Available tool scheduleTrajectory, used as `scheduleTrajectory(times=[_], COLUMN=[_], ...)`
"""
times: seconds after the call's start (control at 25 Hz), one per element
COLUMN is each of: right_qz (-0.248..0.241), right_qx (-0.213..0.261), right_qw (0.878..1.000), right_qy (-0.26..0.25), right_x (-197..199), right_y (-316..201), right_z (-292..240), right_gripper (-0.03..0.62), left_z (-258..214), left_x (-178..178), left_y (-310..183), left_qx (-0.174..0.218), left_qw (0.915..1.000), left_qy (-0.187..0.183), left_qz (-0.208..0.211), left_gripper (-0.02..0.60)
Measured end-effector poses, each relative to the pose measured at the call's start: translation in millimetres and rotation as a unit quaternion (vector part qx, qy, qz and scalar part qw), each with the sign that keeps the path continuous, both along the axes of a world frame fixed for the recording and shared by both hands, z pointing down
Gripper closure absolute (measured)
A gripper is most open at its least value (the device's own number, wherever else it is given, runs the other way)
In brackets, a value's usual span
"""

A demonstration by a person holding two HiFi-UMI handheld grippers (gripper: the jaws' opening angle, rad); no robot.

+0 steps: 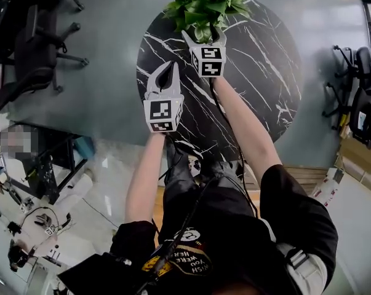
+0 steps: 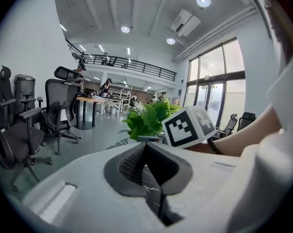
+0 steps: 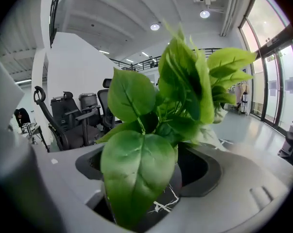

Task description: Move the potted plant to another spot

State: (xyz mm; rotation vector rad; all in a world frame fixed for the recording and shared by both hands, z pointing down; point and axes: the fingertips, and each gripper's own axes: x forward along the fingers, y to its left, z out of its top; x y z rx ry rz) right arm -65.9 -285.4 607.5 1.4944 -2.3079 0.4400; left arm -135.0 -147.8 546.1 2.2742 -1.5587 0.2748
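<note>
The potted plant [image 1: 205, 3], a bunch of bright green leaves, stands at the far edge of the round black marble table [image 1: 265, 72]. My right gripper [image 1: 205, 34] is open, its jaws standing either side of the plant's base. In the right gripper view the plant's leaves [image 3: 170, 106] fill the gap of the right gripper [image 3: 148, 159]; the pot is hidden behind them. My left gripper [image 1: 170, 65] is shut and empty, hovering over the table nearer me and left of the right one. The left gripper view shows the left gripper [image 2: 146, 145] closed, with the plant [image 2: 147, 121] beyond it.
Black office chairs [image 1: 34, 48] stand on the grey floor left of the table, and more chairs [image 1: 365, 100] to the right. A cluttered workbench [image 1: 31, 226] lies at the lower left. The right gripper's marker cube [image 2: 189, 125] sits beside the plant.
</note>
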Motion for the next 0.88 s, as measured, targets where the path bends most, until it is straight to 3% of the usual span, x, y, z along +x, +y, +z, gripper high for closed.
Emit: scheduleTrajectory(times=[0.16,0.28,0.64,0.88], right_qz=[-0.001,-0.002,-0.004,0.012], right_qx=[-0.001,0.024,0.084,0.054], right_qw=[1.0,1.0,0.996,0.998], right_qy=[0.009,0.014,0.021,0.021], right_x=[-8,-14,-14,-5], right_y=[-21,-39,-34,-41], right_z=[27,35,41,66], right_gripper=[0.158,0.131,0.131,0.151], left_z=[13,18,31,30], left_x=[-5,-10,-13,-10], left_y=[1,0,-2,-7], left_qx=[-0.014,-0.016,-0.018,-0.013], left_qw=[0.9998,0.9996,0.9988,0.9988], left_qy=[0.012,0.019,0.041,0.044], left_qz=[-0.007,-0.011,-0.019,-0.014], left_gripper=[0.578,0.578,0.578,0.578])
